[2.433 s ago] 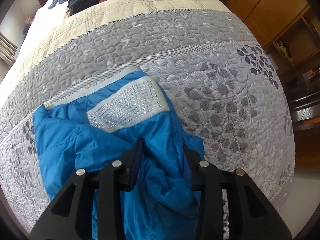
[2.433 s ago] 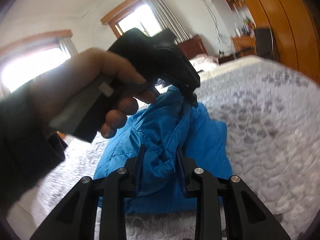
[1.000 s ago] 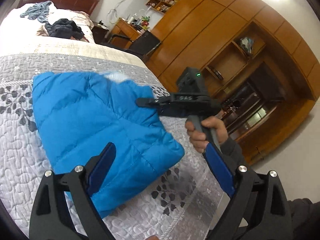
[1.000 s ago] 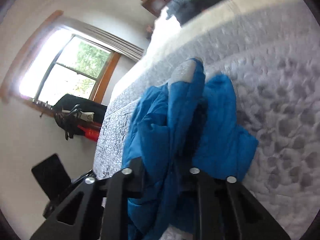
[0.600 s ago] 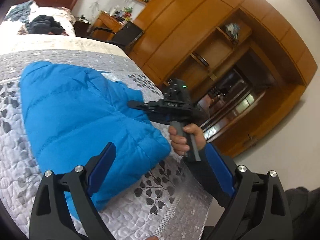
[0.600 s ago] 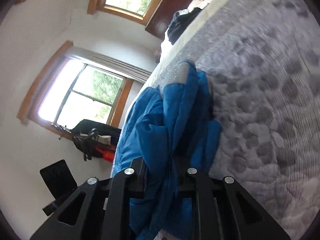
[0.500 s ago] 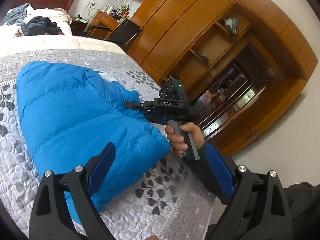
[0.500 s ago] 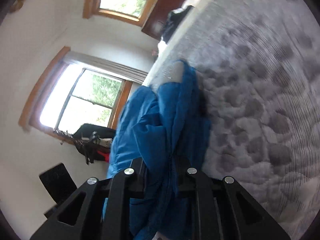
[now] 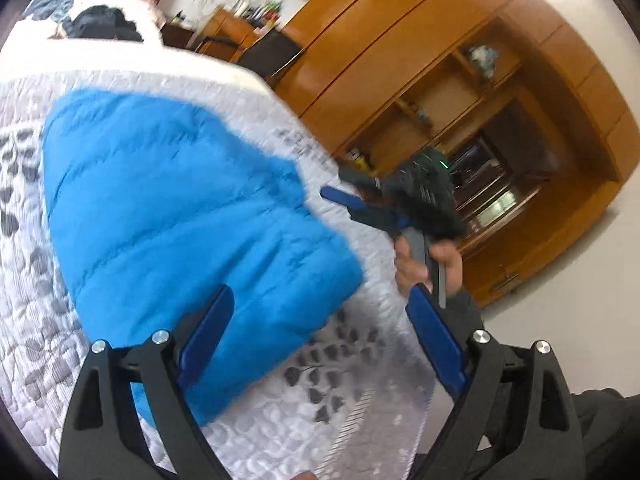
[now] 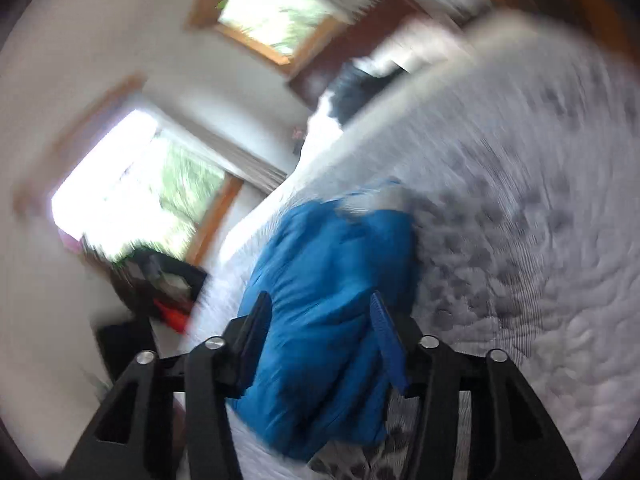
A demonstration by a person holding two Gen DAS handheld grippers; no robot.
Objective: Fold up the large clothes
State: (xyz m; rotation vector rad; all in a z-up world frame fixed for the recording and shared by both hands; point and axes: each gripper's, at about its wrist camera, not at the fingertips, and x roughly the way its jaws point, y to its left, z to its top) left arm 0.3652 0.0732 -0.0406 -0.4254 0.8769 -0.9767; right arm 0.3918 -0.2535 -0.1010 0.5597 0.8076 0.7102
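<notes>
Bedroom: grey-and-white quilted bedspread with a dark leaf print covers the bed, and the frames are smeared with motion blur, so fine detail is lost.
Backdrop, left wrist view: orange-brown wooden cabinets with open shelves stand beyond the bed's side edge; a dark pile of clothes lies far off at the head end.
Backdrop, right wrist view: two bright windows with wooden frames, and a dark bag with a red patch low against the wall.
Jacket: blue padded jacket lies folded into a thick block on the bedspread, near the bed's side edge; a pale grey-white strip shows at its far end in the right wrist view.
Left gripper: left gripper hangs over the near corner of the jacket with its blue-lined jaws spread wide, nothing between them but air.
Right gripper: right gripper is parted too, its fingers either side of the jacket's near end in its own view; the blur stops me saying whether the pads touch the fabric. From the left wrist view its jaws stand apart, just beside the jacket's edge and clear of it.
Hand: the person's right hand wraps the grey handle, dark sleeve below.
</notes>
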